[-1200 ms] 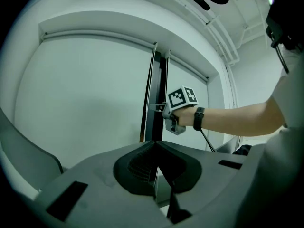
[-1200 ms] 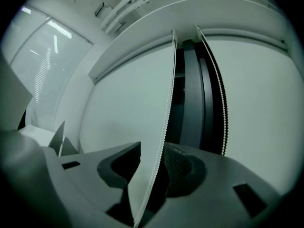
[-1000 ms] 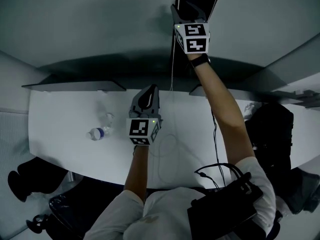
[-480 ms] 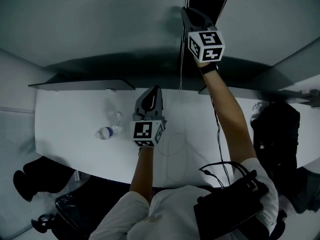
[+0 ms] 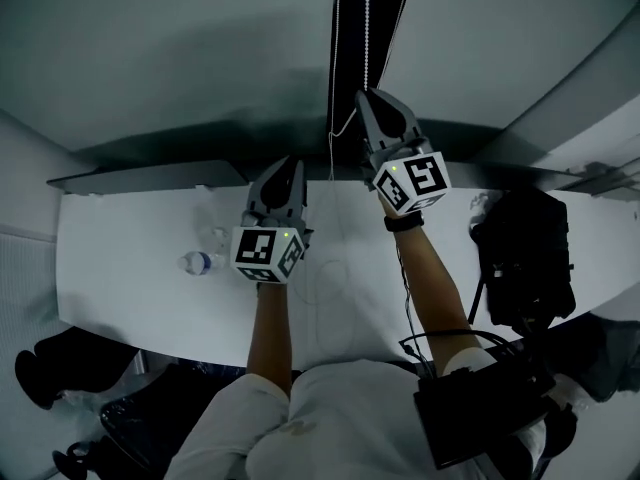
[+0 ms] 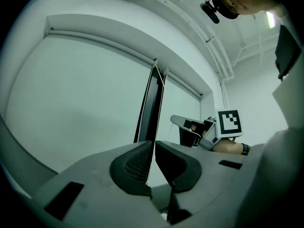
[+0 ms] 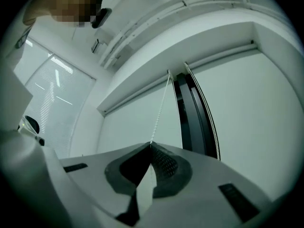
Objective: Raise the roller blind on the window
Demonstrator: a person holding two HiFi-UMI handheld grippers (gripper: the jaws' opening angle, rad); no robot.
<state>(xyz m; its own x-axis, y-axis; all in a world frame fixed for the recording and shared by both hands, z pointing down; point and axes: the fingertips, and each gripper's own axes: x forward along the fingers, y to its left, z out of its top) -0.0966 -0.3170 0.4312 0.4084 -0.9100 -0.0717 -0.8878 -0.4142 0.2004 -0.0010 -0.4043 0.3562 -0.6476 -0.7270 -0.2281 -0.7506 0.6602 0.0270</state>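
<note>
The only print in sight is the black-and-white square markers on each gripper's cube; the blue band on the plastic bottle (image 5: pixel 197 262) is too small to read. The bottle lies on its side on a long white counter (image 5: pixel 120 278), left of and below the left gripper (image 5: pixel 286 165), and a black bag (image 5: pixel 525 253) sits off to the right of the right gripper (image 5: pixel 366 99). Beyond both sets of fingers hangs the roller blind (image 5: pixel 180 38), pale fabric drawn down flat over the window, its top housing running level across the wall high above the fingers. A dark upright strip (image 5: pixel 385 8) parts it from a second pale blind on the right. The bead chain (image 7: pixel 160 107) runs up from the fingers to the blind's top, its long axis upright, with a second strand just right of the right fingers. The left fingers (image 6: pixel 130 165) are clenched on the chain, which shows as a thin white line pinched between the pads. The right fingers (image 7: pixel 166 163) are clenched on the same chain too, and it leaves their tips leaning slightly. In the head view the right gripper grips higher than the left. A slatted blind covers a side window left of the right fingers, and pipes cross the white ceiling.
</note>
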